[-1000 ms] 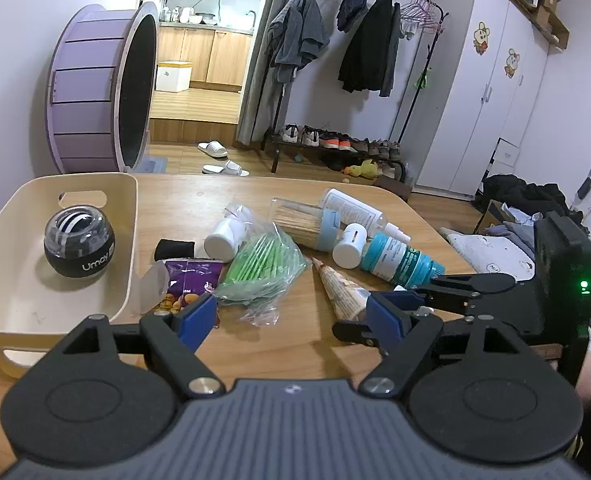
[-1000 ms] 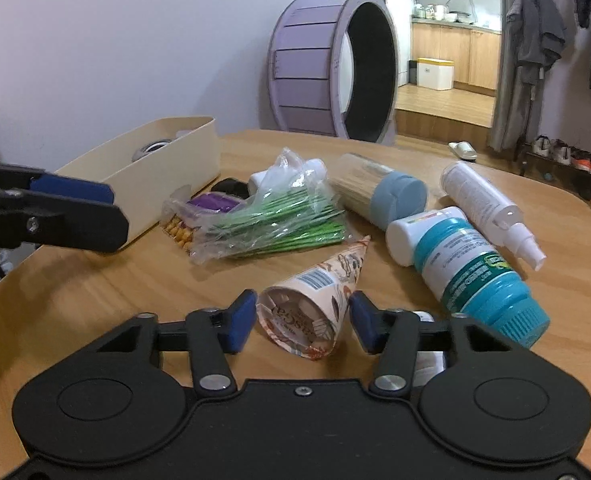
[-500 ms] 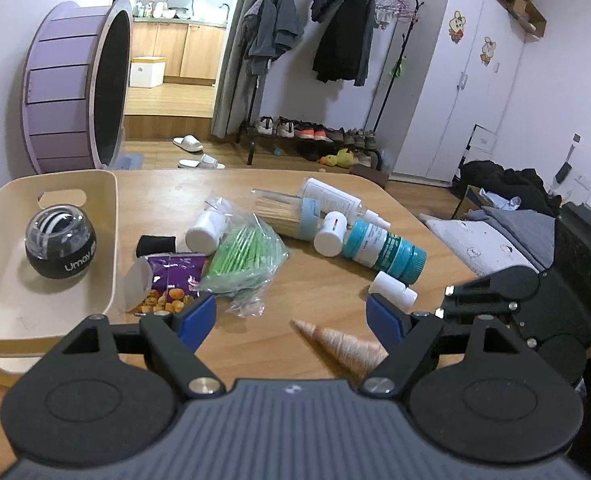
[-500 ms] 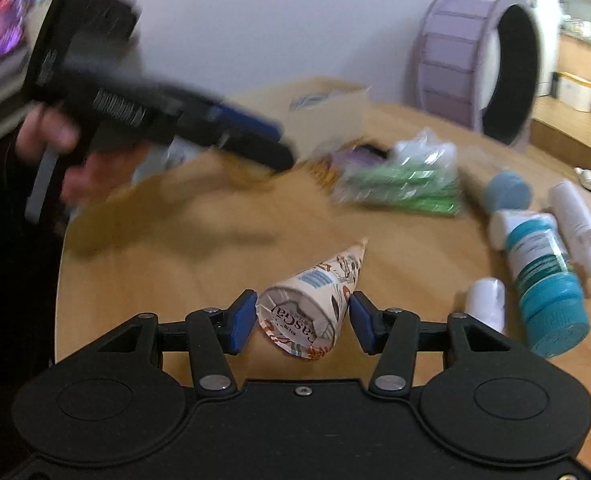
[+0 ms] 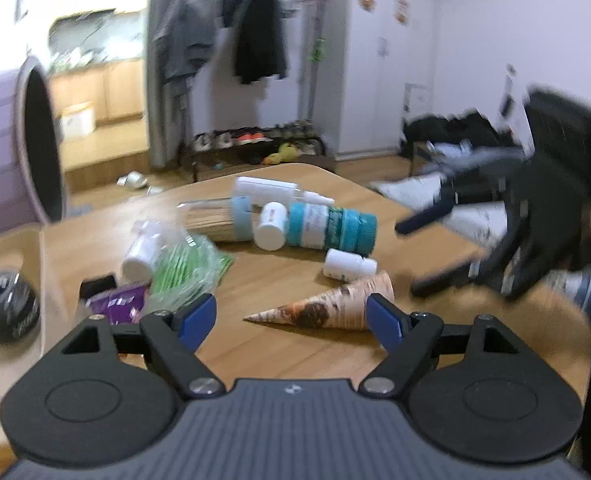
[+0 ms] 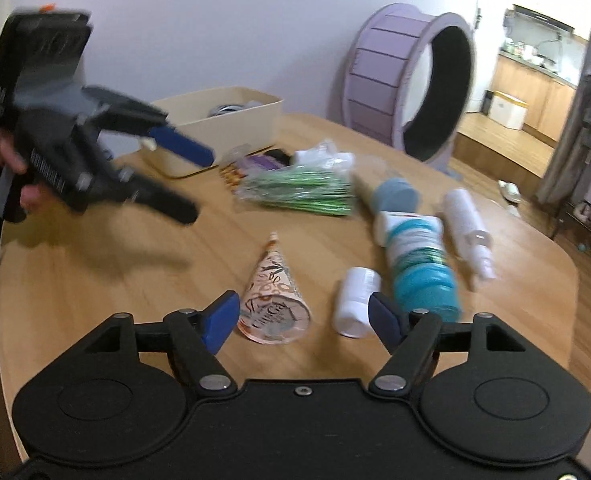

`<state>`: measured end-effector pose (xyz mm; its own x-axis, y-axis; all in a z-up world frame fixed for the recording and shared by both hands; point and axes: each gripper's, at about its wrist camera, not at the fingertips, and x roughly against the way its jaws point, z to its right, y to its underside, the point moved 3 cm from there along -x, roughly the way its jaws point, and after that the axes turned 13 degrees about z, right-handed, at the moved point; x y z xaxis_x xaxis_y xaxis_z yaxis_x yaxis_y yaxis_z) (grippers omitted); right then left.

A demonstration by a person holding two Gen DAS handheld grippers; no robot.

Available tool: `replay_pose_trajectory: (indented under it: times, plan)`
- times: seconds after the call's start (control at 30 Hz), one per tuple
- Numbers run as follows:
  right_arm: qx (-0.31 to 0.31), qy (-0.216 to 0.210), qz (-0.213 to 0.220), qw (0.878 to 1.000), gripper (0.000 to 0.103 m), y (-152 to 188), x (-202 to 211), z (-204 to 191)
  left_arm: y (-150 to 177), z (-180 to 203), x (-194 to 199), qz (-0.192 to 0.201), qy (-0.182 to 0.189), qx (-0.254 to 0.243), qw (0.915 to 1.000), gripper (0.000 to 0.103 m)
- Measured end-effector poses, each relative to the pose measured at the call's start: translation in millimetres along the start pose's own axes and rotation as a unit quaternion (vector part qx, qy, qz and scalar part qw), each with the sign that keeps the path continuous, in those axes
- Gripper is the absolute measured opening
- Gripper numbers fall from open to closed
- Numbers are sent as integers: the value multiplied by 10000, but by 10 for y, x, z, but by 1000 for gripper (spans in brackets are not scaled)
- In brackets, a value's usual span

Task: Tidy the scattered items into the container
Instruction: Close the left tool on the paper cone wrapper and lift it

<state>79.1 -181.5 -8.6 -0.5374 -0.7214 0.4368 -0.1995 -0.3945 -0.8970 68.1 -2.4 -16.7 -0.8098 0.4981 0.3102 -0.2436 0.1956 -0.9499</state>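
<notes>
Now, through your left wrist view, the wooden table (image 5: 279,352) fronts a clothes rack (image 5: 255,32); your left gripper (image 5: 291,316) gapes over the paper cone (image 5: 335,308). Through your right wrist view, your right gripper (image 6: 303,316) has just been spreading, the cone (image 6: 273,304) loose between; the cream bin (image 6: 231,120) sits behind.

Both views looked forward and downward from just behind their own fingers, low over the wooden table (image 6: 95,280). The left wrist view faced the clothes rack (image 5: 251,40); the right wrist view faced the purple wheel (image 6: 411,88). Both shared the paper cone (image 5: 335,308) (image 6: 273,300) and surrounding clutter.
</notes>
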Motion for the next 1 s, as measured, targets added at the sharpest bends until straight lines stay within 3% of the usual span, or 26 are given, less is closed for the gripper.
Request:
replay_pose_trajectory:
  times: [0.13,0.23,0.37,0.5,0.57,0.63,0.7,0.87,1.0]
  plan:
    - [-496,-63,277,9984,78,7,172,184,67,86,-176,-26,326,-563,9979,81]
    - [-771,-154,503,9956,85,13,267,275,103,112,-352,-86,556,-641,9964,81]
    - [-993,-227,630,9928,86,23,340,346,137,139,-547,-124,802,-602,9949,81]
    - [-1047,-256,624,9922,87,43,304,366,224,218,-683,-414,949,-737,9919,80]
    - [-1036,-267,609,9924,87,53,297,354,248,238,-713,-433,914,-704,9924,73]
    - [-1037,-270,604,9924,87,58,285,350,240,232,-707,-461,996,-572,9923,45]
    - [-1042,-276,607,9923,87,61,287,340,229,210,-677,-510,1089,-444,9917,34]
    - [-1052,-310,665,9917,88,47,327,320,239,214,-580,-535,1115,-446,9913,29]
    - [-1062,-311,674,9916,88,39,324,312,153,260,-557,-292,1010,-496,9932,34]
